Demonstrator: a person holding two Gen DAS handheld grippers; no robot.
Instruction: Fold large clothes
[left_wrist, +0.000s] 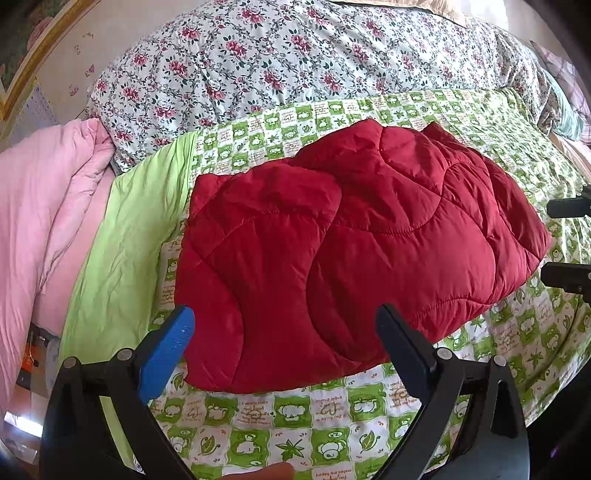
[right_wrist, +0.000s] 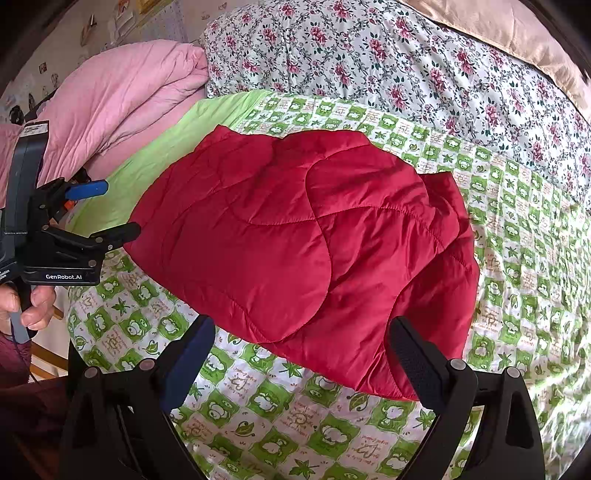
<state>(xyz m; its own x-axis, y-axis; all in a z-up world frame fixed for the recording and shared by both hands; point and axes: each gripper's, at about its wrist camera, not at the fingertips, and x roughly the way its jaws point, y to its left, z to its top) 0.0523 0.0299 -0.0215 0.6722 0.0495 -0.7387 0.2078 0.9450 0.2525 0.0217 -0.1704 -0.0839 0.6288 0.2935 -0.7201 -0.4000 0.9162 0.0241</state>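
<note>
A red quilted jacket lies folded into a compact bundle on a green-and-white patterned quilt. It also shows in the right wrist view. My left gripper is open and empty, its fingertips at the bundle's near edge. It shows from the side in the right wrist view, at the bundle's left edge. My right gripper is open and empty at the bundle's near edge. Its fingertips show at the right edge of the left wrist view, beside the bundle.
A floral duvet lies piled behind the quilt. A pink comforter lies at the left. The quilt's plain green border runs along its left side. A hand holds the left gripper's handle.
</note>
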